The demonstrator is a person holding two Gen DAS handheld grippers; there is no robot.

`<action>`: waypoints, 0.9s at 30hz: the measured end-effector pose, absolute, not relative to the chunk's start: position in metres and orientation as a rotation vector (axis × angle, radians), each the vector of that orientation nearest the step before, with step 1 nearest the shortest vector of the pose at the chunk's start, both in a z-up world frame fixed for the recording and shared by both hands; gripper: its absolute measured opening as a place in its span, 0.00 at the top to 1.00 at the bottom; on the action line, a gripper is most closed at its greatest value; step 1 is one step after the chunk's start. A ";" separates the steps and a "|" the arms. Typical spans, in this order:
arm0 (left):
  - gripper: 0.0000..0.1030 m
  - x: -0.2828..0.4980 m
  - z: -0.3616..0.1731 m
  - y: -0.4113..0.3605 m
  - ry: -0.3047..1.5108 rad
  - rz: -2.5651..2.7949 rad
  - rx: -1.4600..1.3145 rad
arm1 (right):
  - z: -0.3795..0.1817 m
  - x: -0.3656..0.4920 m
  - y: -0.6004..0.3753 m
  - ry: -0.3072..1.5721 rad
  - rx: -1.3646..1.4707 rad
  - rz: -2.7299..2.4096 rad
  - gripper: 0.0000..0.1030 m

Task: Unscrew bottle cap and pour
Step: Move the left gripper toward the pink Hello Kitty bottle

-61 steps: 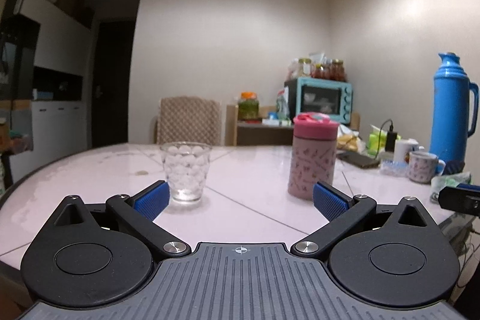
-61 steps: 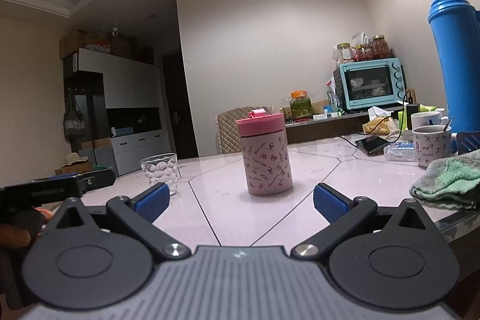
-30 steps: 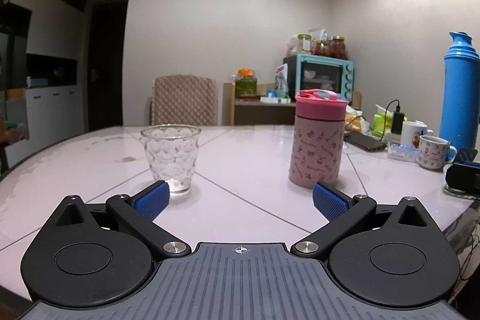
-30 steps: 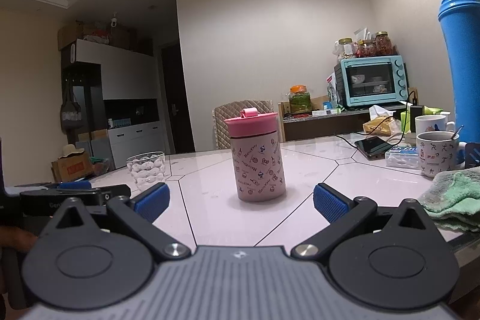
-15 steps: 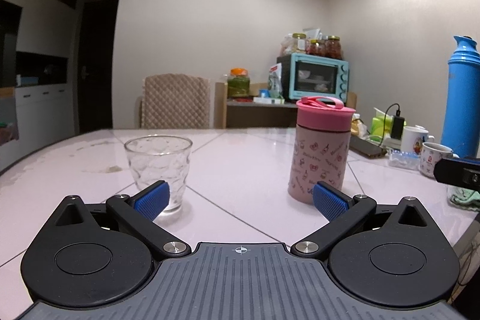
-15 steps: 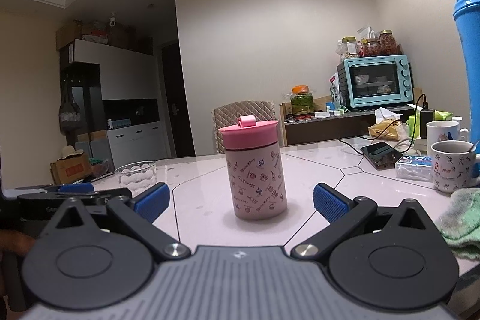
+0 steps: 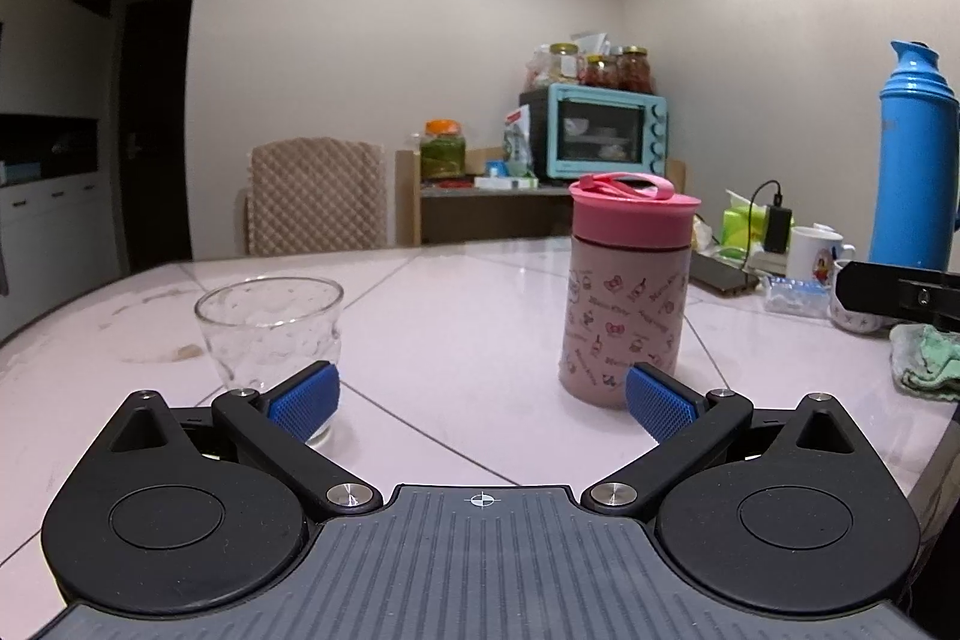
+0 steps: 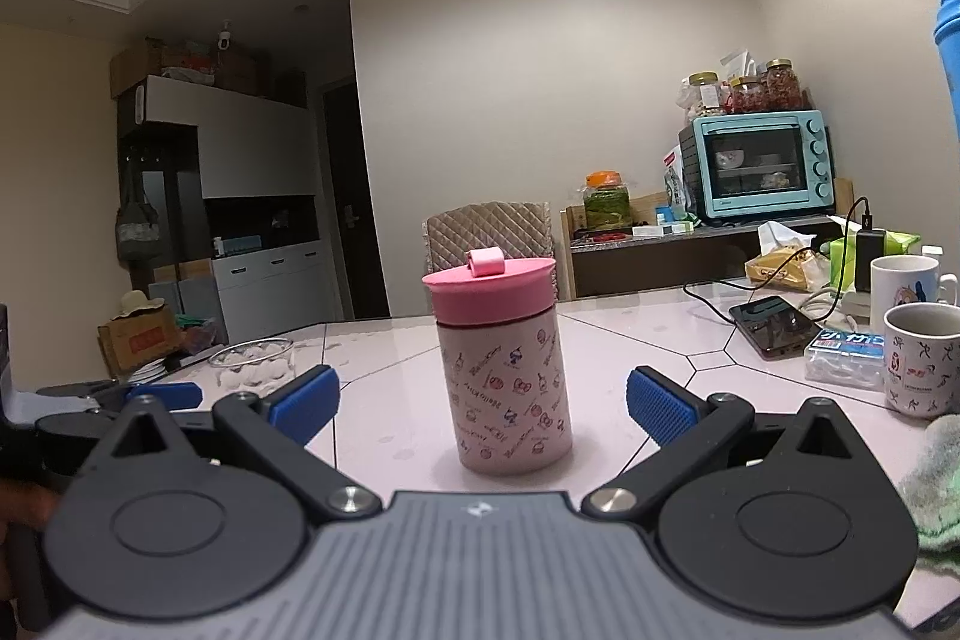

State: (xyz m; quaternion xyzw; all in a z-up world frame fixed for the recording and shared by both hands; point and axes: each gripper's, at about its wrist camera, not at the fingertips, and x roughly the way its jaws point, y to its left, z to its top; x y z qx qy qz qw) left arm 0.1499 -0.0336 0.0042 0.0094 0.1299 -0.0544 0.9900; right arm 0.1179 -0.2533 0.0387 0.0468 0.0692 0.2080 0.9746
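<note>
Two grippers, both spread wide and holding nothing. I'm seeing the left gripper [image 7: 483, 397] sitting low over the table [image 7: 468, 316]; its left pad is covering the base of the glass [image 7: 270, 328], its right pad is overlapping the foot of the pink bottle [image 7: 624, 316]. I'm centering the right gripper [image 8: 480, 403] on that bottle [image 8: 504, 388], upright, cap [image 8: 489, 292] on, print too small to read. Blue thermos [image 8: 948, 22] is getting cut off at frame edge. Green cloth [image 8: 936, 484] is partly hidden behind the gripper body.
</note>
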 end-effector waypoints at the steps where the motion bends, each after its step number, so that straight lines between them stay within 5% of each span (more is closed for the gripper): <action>1: 0.00 0.152 0.005 -0.034 0.262 -0.111 0.021 | 0.039 0.120 -0.254 0.140 0.095 0.420 0.00; 27: 0.00 0.200 0.003 -0.070 0.304 -0.179 0.041 | 0.052 0.165 -0.273 0.153 0.086 0.432 0.00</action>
